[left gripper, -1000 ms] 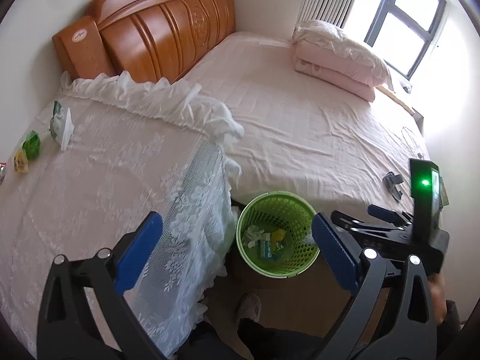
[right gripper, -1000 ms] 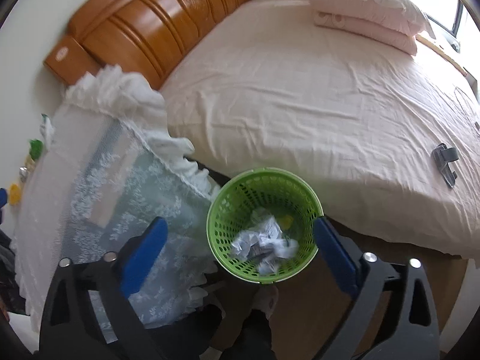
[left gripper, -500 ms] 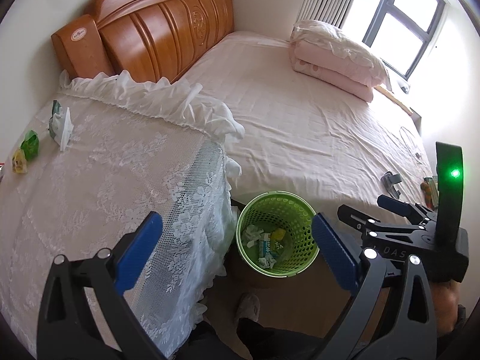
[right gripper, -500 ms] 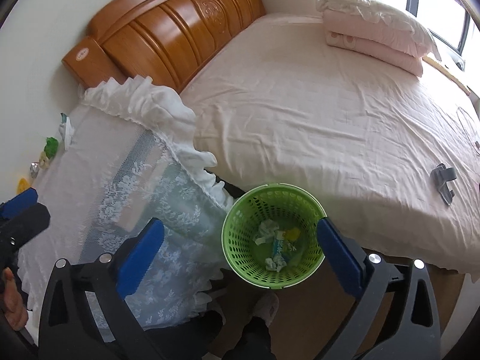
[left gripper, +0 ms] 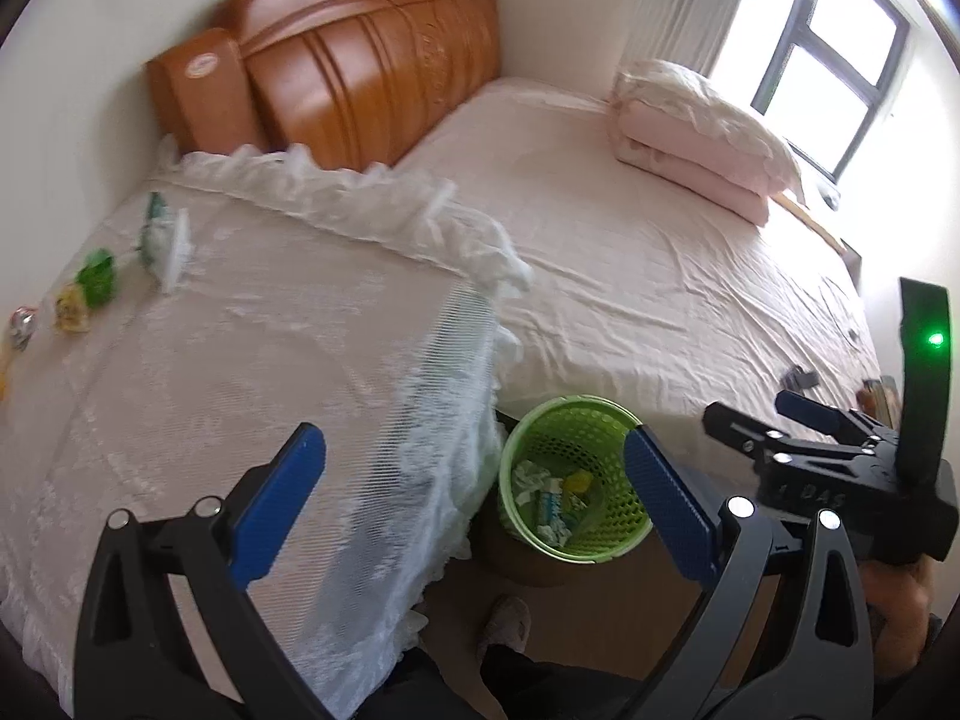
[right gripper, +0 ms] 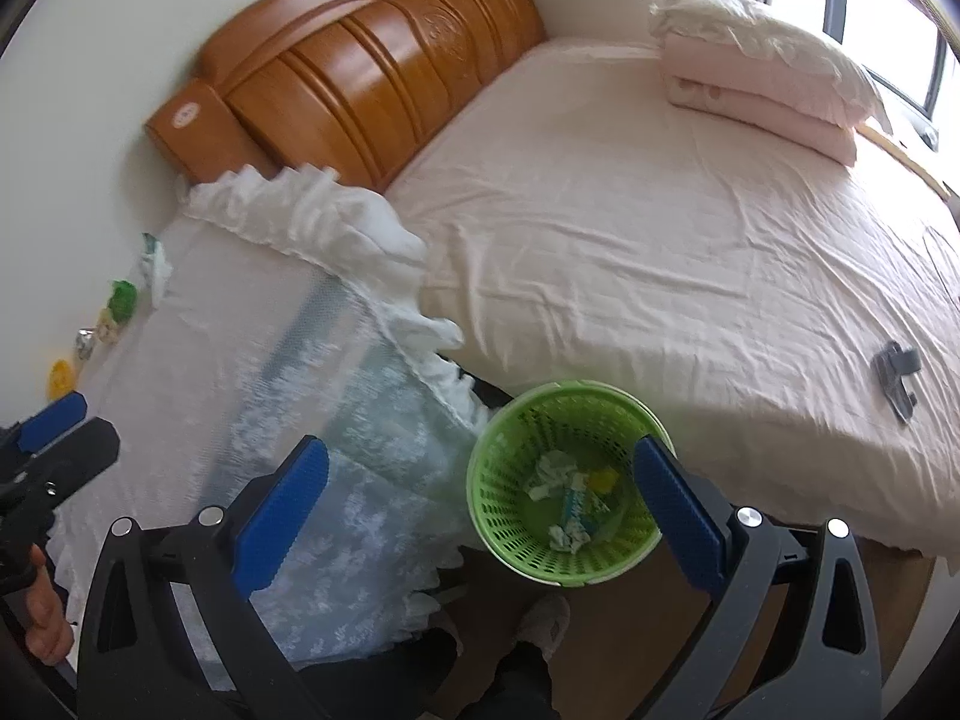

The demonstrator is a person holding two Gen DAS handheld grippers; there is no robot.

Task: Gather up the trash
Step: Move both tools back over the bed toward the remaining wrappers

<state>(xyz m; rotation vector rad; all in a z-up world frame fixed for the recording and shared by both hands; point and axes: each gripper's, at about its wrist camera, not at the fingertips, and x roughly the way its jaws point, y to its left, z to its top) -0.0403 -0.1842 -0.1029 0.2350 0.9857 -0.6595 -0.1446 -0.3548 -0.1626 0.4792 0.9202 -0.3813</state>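
So from my left wrist cam I get the better look at the surface (left gripper: 180, 396) under the lace cloth: there's a row of trash along its far left edge, a white-and-green wrapper (left gripper: 163, 240), a green packet (left gripper: 96, 283), a yellowish one (left gripper: 72, 313) and something shiny (left gripper: 21, 327) right at the frame edge. The right cam catches those same bits, just smaller and blurrier. What the right cam gives me that the left doesn't is a clear view of a grey clip-looking thing (right gripper: 897, 373) lying on the bed (right gripper: 660, 240) near its right side; on the left cam that spot is mostly hidden behind my other gripper.

The green basket (left gripper: 606, 534) sits on the floor, tucked between the cloth's hanging edge and the bed. It's got crumpled paper (right gripper: 555, 471), a yellow scrap (right gripper: 603, 479) and a bluish wrapper (right gripper: 577, 504) in it.

The left gripper (left gripper: 474, 504) is spread wide with nothing between the pads, hovering over the cloth corner and the basket. The right gripper (right gripper: 480, 510) is also wide apart and holding nothing, with the basket framed between its fingers. Neither touches anything. Each cam also shows the other gripper off to the side.
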